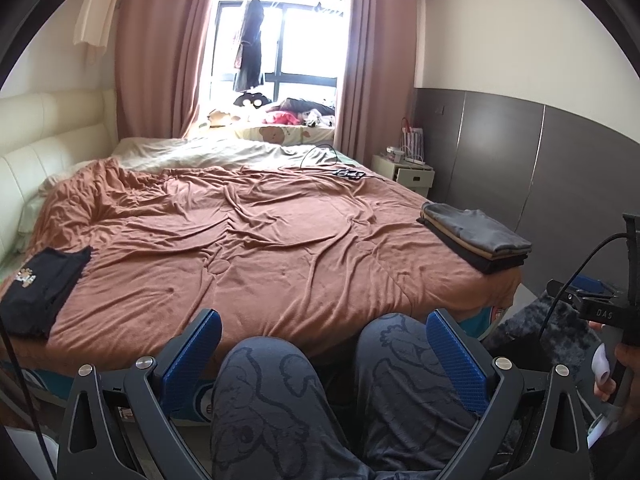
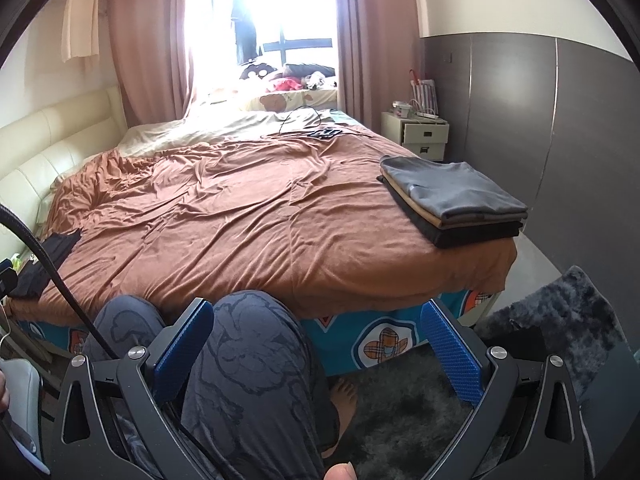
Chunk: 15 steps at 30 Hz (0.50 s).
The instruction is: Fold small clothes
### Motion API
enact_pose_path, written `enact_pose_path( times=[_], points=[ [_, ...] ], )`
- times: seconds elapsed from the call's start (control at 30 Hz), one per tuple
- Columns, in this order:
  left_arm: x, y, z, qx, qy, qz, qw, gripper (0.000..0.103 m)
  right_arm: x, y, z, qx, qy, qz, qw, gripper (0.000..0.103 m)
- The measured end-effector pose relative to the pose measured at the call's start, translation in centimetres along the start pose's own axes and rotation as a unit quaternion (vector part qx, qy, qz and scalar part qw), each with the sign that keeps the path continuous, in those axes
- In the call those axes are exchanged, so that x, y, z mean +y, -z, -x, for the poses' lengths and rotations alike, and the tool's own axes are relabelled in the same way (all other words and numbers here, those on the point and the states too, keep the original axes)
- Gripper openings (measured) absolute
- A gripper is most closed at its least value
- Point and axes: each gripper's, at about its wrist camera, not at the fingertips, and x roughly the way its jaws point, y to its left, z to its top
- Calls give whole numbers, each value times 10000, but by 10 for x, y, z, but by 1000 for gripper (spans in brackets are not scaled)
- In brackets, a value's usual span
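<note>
nearest, at the bottom of both wrist views: the left gripper [image 1: 320,354] and the right gripper [image 2: 316,344], each with blue-padded fingers spread wide apart and nothing held between them. behind and between the fingers, the person's knees [image 1: 276,392] in grey cartoon-print trousers; a bare foot [image 2: 344,400] on the dark shaggy rug [image 2: 404,412] at lower centre of the right view. middle ground: the bed with a wrinkled rust-brown blanket [image 1: 256,240]. at centre right of the frame, on the blanket's near right corner, a stack of folded clothes [image 1: 476,240], grey on top, tan and black beneath. at lower left, near the blanket's left edge, a black garment [image 1: 40,292] with a small printed motif, loosely folded. farthest: a white bedside cabinet [image 1: 404,172] at upper right, pink curtains [image 1: 164,40], and the bright window [image 1: 280,40] at top centre.
</note>
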Motion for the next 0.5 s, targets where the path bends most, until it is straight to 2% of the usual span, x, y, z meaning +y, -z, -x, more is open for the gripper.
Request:
enact_pose_path(
  times=[0.5],
  points=[
    [-11, 3, 10, -102, 64, -27, 9999, 103, -10, 4, 10, -115, 22, -2, 9999, 103]
  ],
)
